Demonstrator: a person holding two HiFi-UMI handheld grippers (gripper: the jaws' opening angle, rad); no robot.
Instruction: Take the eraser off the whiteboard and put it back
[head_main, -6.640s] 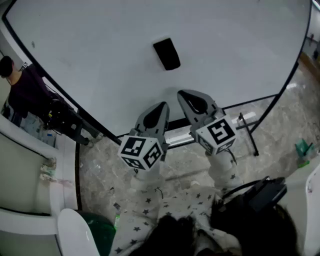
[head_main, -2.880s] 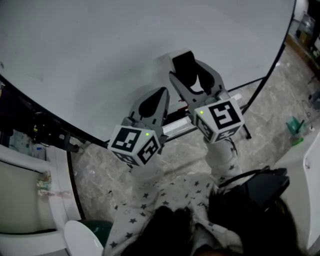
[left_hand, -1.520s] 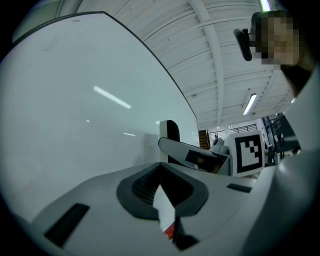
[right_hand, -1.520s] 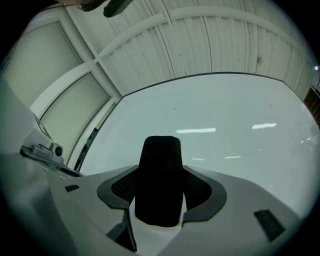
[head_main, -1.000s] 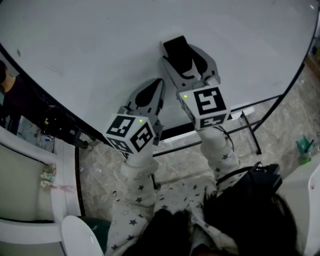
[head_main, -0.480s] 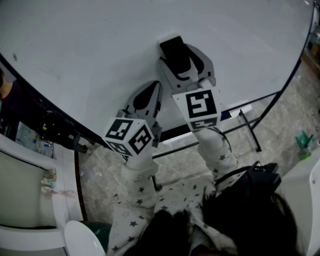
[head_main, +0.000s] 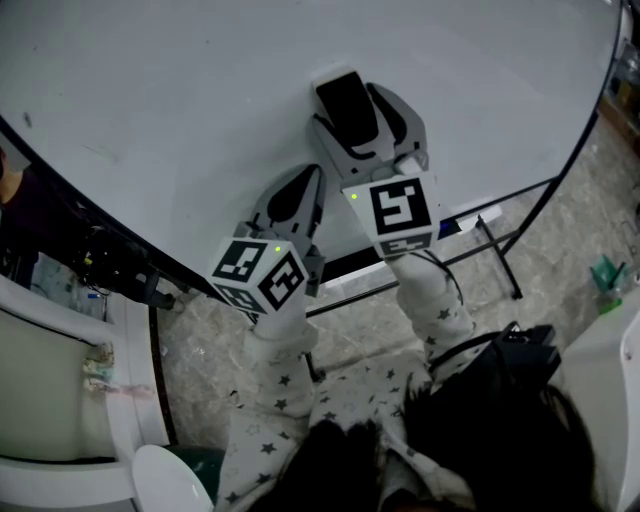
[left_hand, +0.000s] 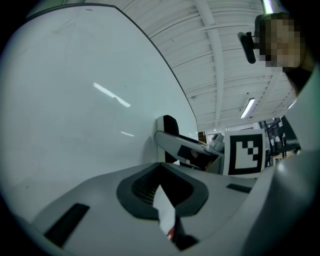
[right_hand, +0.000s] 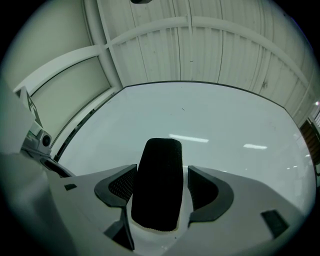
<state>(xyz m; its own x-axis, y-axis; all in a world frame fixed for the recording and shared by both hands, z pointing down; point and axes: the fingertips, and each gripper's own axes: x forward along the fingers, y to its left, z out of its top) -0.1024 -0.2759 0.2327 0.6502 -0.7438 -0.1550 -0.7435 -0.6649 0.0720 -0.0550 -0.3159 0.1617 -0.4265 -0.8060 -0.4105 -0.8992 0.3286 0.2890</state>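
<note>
The black eraser (head_main: 345, 98) lies flat against the whiteboard (head_main: 180, 80). My right gripper (head_main: 352, 112) reaches up to the board with the eraser (right_hand: 159, 182) between its jaws. The jaws are opening: the right pad stands clear of the eraser and the left pad sits just beside it. My left gripper (head_main: 314, 174) hangs lower and to the left, tip near the board, shut on nothing. From the left gripper view the eraser (left_hand: 169, 131) shows edge-on against the board, with the right gripper (left_hand: 186, 149) around it.
The whiteboard's black frame and stand legs (head_main: 500, 250) run along its lower edge, over a marbled floor. Another person (head_main: 12, 195) stands at the far left. A black bag (head_main: 510, 365) sits at my right side and a white bin lid (head_main: 160, 480) at the lower left.
Earlier the eraser sat alone on the board with both grippers below it; the right gripper has since come up around it. Over the last second its marker cube rolled slightly, and the left gripper stayed put.
</note>
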